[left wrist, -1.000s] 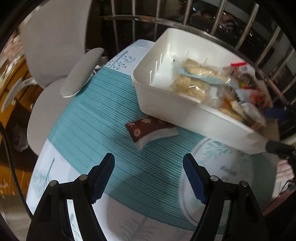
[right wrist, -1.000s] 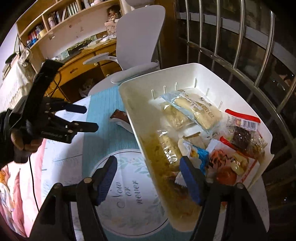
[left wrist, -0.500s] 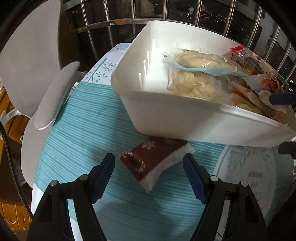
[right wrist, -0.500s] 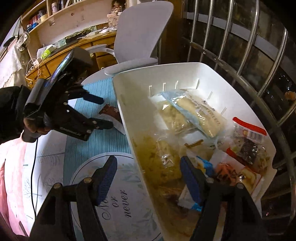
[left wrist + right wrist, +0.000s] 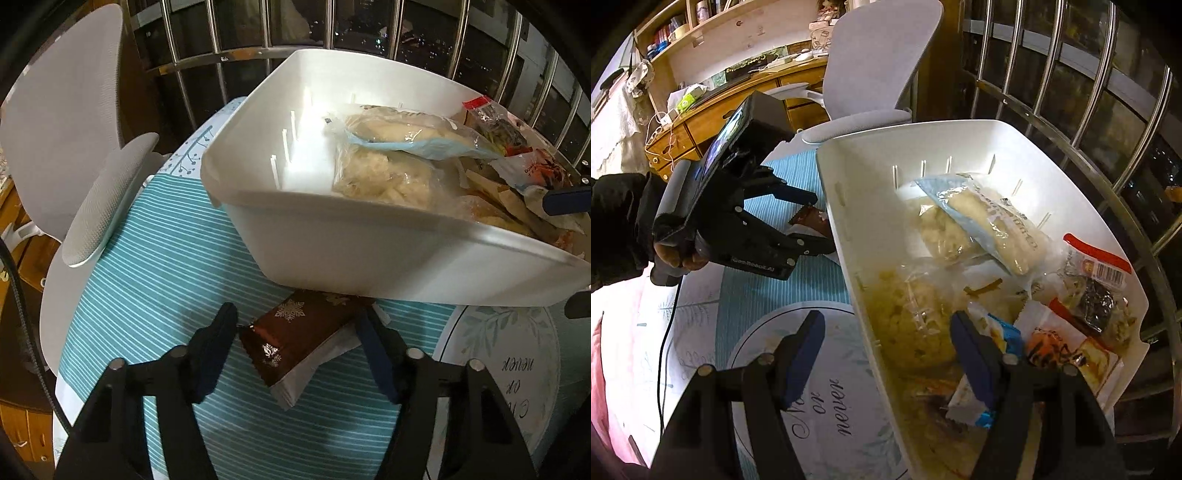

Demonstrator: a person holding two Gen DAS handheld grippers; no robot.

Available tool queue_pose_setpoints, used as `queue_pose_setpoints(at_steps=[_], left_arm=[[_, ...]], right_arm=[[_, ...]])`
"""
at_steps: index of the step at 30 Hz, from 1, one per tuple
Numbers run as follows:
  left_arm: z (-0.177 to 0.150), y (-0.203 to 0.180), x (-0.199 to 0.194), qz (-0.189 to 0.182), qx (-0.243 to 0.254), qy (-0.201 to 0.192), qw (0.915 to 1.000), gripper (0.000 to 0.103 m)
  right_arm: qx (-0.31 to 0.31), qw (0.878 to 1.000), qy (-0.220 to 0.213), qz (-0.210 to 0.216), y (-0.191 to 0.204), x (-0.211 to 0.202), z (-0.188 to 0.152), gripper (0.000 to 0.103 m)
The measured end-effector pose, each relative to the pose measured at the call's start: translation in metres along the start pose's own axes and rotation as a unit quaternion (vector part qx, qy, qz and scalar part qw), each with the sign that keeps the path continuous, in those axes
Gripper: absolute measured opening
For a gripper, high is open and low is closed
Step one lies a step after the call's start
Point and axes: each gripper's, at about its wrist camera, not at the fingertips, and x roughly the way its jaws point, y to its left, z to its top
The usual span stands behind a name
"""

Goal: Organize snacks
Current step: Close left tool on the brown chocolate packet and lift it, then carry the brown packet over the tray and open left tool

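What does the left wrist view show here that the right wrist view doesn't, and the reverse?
Only the left wrist view shows the whole brown snowflake packet between the left gripper fingers, whose jaws have just been closing. Only the right wrist view shows the hand holding that gripper, the wooden desk, and the right gripper straddling the bin wall. Both show the white bin, its snack bags and the striped tablecloth.
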Motion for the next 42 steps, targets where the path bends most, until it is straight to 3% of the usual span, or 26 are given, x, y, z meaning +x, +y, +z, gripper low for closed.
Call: queue_pose_setpoints(at_steps=[8, 15, 24, 36, 42], left_arm=[[-0.012, -0.016, -0.008, 0.038, 0.001, -0.018, 0.9991, 0.049], [-0.019, -0.028, -0.017, 0.050, -0.020, 0.005, 0.9985, 0.041], [-0.039, -0.067, -0.035, 0.078, -0.051, 0.024, 0.9954, 0.039], [-0.048, -0.115, -0.106, 0.125, -0.125, 0.018, 0.9841, 0.039], [-0.035, -0.146, -0.149, 0.134, -0.165, -0.009, 0.9772, 0.039]], right_arm=[[0.006, 1.000, -0.007, 0.001, -0.003, -0.010, -0.002, 0.070], [0.009, 1.000, -0.015, -0.003, -0.004, -0.025, -0.005, 0.070], [0.006, 0.999, -0.039, -0.013, 0.000, -0.060, -0.009, 0.070], [0.020, 0.997, -0.060, -0.047, -0.012, -0.111, -0.025, 0.070], [0.013, 0.996, -0.076, -0.055, -0.028, -0.128, -0.037, 0.070]])
